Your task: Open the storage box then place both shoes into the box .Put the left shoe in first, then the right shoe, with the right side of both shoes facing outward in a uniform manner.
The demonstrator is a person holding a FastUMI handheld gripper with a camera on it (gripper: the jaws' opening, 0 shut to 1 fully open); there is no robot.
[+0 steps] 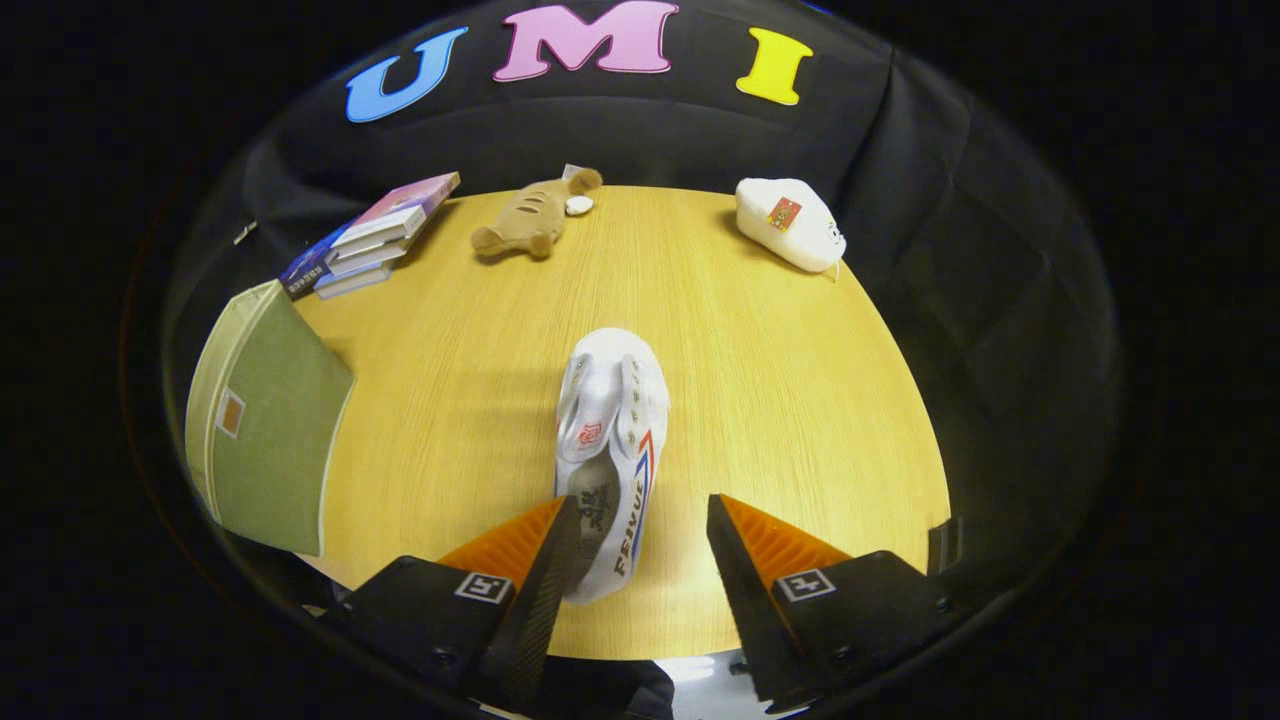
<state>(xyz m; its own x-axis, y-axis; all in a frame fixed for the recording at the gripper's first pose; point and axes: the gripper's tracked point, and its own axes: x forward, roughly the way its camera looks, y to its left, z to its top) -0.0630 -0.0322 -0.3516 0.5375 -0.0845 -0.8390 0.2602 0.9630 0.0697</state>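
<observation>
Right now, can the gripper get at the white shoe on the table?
Probably yes. The gripper is open, and the white shoe's heel end already lies between its fingers, nearer the left one. Nothing stands between them; the green storage box sits well off to the left.

The camera rides on the claw, looking forward and steeply down over the table. Its spread fingers show at the lower centre of the frame, close to the lens.
</observation>
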